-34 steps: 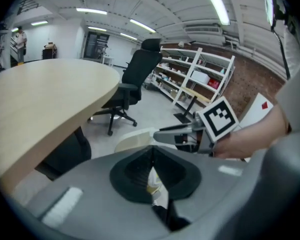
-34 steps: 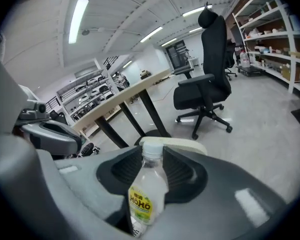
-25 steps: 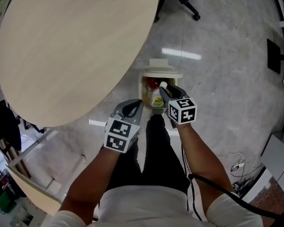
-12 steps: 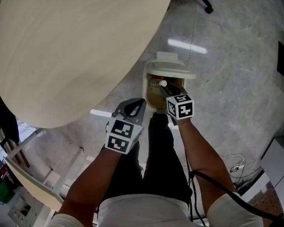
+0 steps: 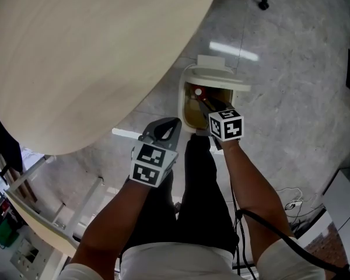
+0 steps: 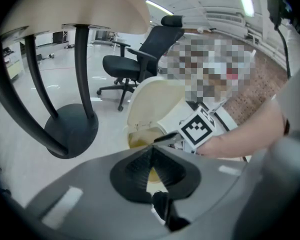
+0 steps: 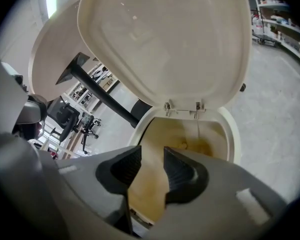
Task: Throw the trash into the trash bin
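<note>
A cream trash bin [image 5: 187, 101] stands on the floor with its lid [image 7: 165, 44] swung up. Its inside is lined in yellow-brown [image 7: 155, 184]. In the head view a white-capped item with red [image 5: 198, 91] lies inside it. My right gripper [image 5: 207, 106] hangs at the bin's mouth. Its jaws [image 7: 150, 152] are opening with nothing between them. My left gripper [image 5: 165, 132] is shut and empty, nearer me and to the left of the bin. In the left gripper view its jaws [image 6: 151, 151] meet at the tips, with the bin's rim [image 6: 140, 129] and the right gripper's marker cube [image 6: 197, 126] beyond.
A large round wooden table [image 5: 93, 51] overhangs the bin's left side; its dark base [image 6: 70, 129] stands on the floor. A black office chair [image 6: 140, 59] is farther off. The person's dark trouser legs [image 5: 192, 185] are just before the bin. A black cable [image 5: 268, 226] trails at right.
Both grippers sank, the right one down to the bin's mouth. The yellow-labelled, white-capped bottle it carried is no longer between its jaws.
</note>
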The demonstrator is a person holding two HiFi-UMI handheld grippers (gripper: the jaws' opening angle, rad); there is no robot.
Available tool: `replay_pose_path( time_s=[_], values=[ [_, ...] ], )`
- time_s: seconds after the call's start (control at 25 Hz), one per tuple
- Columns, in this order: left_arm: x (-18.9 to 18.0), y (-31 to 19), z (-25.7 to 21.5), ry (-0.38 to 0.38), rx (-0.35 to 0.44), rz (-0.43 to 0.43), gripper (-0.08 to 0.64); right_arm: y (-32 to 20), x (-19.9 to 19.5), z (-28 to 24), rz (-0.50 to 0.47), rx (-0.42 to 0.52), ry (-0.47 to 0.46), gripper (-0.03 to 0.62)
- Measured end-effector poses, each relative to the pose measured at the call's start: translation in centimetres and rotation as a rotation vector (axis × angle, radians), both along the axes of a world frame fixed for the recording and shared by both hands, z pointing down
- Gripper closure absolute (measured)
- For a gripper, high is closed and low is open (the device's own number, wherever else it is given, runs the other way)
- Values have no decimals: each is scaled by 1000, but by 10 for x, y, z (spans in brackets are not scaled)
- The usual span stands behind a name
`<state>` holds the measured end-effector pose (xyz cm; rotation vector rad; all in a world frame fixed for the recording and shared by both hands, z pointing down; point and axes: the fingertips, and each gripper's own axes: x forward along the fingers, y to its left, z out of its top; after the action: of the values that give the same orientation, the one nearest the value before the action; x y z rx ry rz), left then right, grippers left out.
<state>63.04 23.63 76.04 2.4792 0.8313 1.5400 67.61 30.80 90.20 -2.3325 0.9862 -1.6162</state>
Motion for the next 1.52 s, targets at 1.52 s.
replay_pose_path(
  time_s=[1.52],
  values=[
    [12, 13, -257, 459, -167, 207, 552, 34, -13, -403, 274, 339, 435, 591]
  ],
)
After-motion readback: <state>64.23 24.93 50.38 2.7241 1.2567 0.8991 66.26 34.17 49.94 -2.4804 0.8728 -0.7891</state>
